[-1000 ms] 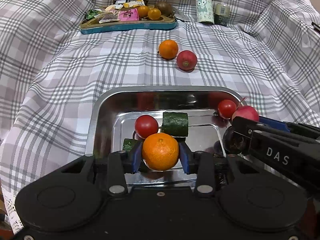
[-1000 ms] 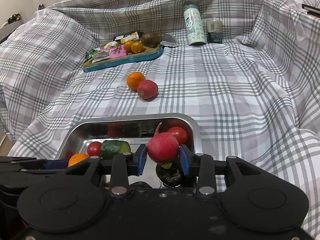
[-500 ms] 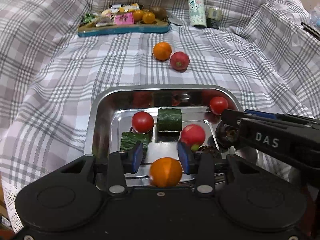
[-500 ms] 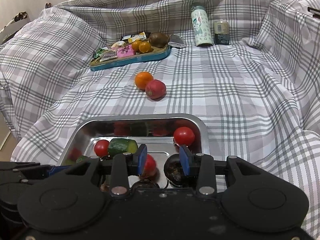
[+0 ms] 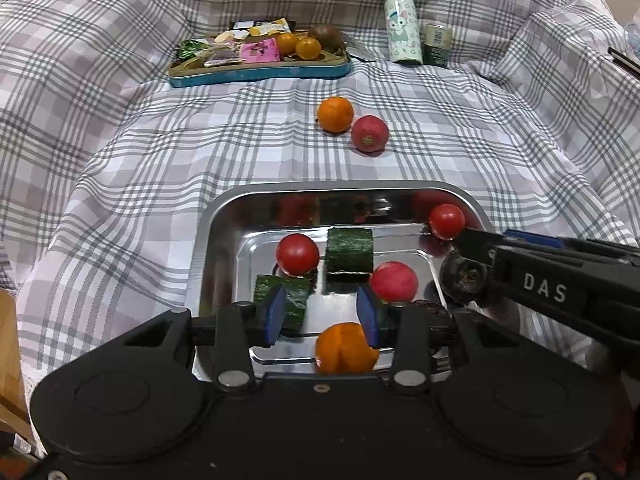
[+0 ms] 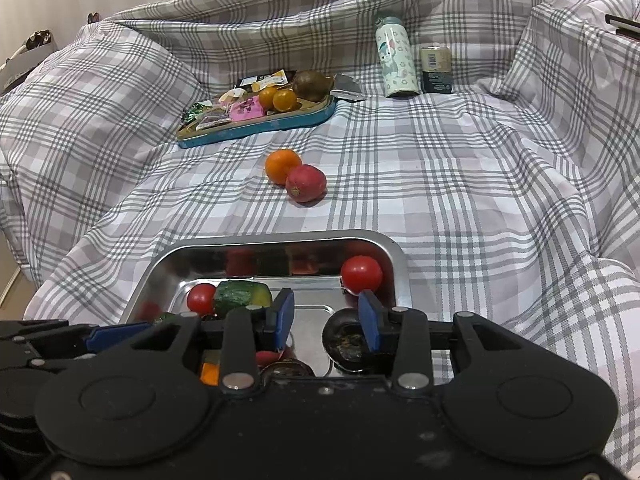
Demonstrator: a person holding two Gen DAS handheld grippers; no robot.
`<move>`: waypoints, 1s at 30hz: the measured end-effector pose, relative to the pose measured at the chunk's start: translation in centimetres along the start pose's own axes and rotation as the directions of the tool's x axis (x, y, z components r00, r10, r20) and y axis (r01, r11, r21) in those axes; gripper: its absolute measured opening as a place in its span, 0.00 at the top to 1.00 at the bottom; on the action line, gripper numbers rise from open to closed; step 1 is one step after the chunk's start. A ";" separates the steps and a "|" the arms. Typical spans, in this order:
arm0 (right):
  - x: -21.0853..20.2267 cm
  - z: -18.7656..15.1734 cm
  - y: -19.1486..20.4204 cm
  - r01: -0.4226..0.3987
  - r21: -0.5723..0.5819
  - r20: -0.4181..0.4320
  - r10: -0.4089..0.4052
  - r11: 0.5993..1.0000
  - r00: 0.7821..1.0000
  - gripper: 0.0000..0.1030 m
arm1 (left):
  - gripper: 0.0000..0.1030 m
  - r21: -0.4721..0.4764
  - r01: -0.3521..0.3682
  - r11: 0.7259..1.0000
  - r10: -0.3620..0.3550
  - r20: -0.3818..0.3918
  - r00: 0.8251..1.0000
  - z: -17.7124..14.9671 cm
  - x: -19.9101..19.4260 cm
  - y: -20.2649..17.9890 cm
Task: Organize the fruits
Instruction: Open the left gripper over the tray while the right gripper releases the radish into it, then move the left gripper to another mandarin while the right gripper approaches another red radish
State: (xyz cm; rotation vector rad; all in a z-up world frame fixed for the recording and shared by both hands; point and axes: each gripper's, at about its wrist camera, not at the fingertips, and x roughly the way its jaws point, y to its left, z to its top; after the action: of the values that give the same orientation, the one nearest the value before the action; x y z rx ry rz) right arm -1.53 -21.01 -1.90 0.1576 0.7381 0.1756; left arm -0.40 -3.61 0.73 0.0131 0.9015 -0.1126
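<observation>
A steel tray (image 5: 216, 236) (image 6: 394, 252) lies on the checked cloth in front of me. In it are two tomatoes (image 5: 298, 254) (image 5: 447, 221), cucumber pieces (image 5: 349, 254), a red radish (image 5: 394, 281), an orange (image 5: 346, 348) and a dark fruit (image 5: 460, 278). My left gripper (image 5: 322, 314) is open and empty above the tray's near side, over the orange. My right gripper (image 6: 326, 318) is open and empty over the tray's right side; its arm (image 5: 560, 284) shows in the left wrist view. Another orange (image 5: 335, 114) (image 6: 282, 165) and radish (image 5: 369, 133) (image 6: 306, 183) lie on the cloth beyond the tray.
A blue tray (image 5: 260, 74) (image 6: 256, 128) with snack packets, small oranges and a kiwi stands at the back. A white bottle (image 5: 402, 26) (image 6: 394, 60) and a dark can (image 5: 437, 45) (image 6: 435, 69) stand at the back right. Cloth folds rise on both sides.
My left gripper opened and the orange dropped into the tray. My right gripper opened and the radish dropped into the tray. Both grippers have drawn back and up a little.
</observation>
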 end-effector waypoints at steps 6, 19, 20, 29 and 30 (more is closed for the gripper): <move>0.1 -0.2 -0.1 0.000 0.008 -0.004 0.000 1.000 1.000 0.63 | 0.53 -0.011 -0.017 1.000 0.017 0.008 1.000 0.5 0.2 0.4; 1.4 1.4 -0.5 0.015 -0.004 0.028 -0.015 1.000 0.999 0.63 | 0.53 -0.003 -0.059 0.998 0.059 0.076 0.995 4.5 1.6 2.0; 1.5 1.7 -0.5 0.016 -0.008 0.034 -0.016 1.000 0.999 0.63 | 0.53 -0.004 -0.063 0.998 0.063 0.081 0.995 4.9 1.9 2.2; 3.5 3.9 0.1 0.024 -0.049 0.066 -0.021 0.999 0.998 0.63 | 0.53 -0.001 -0.091 0.996 0.090 0.113 0.989 8.6 4.8 2.9; 3.9 4.2 0.2 0.023 -0.054 0.068 -0.019 0.998 0.998 0.63 | 0.53 0.001 -0.093 0.996 0.093 0.115 0.989 9.0 5.2 3.0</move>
State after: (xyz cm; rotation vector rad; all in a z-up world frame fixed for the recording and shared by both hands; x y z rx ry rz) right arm 4.13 -20.29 -1.32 0.1033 0.6671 0.1693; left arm 10.14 -1.68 2.13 0.0539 0.7842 -0.0288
